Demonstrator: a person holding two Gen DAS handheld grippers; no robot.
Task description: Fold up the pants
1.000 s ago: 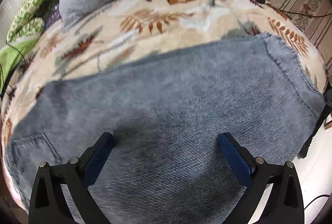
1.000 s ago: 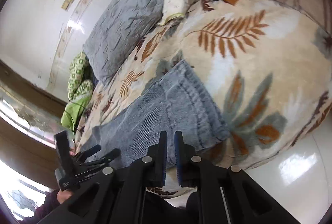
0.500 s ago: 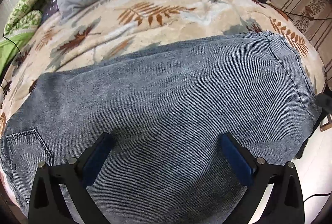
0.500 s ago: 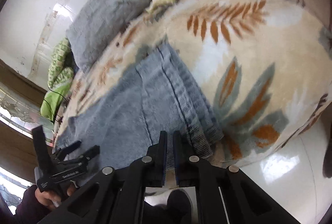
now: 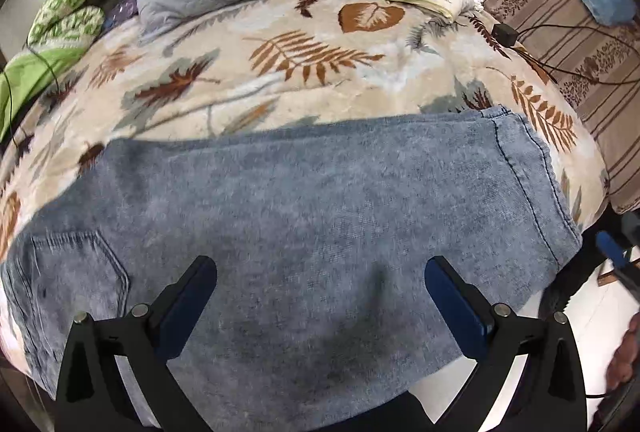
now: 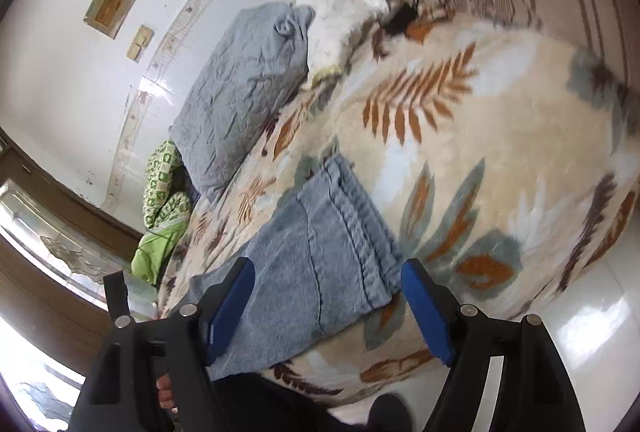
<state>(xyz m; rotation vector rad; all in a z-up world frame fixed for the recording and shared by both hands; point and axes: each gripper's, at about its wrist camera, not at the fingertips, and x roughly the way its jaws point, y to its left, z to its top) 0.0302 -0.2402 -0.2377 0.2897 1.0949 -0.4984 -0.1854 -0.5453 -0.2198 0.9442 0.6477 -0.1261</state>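
Two grippers hover over the jeans, which lie folded flat on the blanket near its front edge. Left gripper stands wide, empty; right gripper is opening, apparently releasing the hem for the next fold.

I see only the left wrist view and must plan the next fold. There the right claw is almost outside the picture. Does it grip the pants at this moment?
Observer: No. The right claw is opening its jaws. The end of the pants shows between its fingers, but no pad presses on the cloth.
Operator: Thank you. Does that end hang over the side of the bed?
Observer: No. The hem lies flat on the leaf-print blanket, and its near corner stops short of where the blanket curves down toward the floor.
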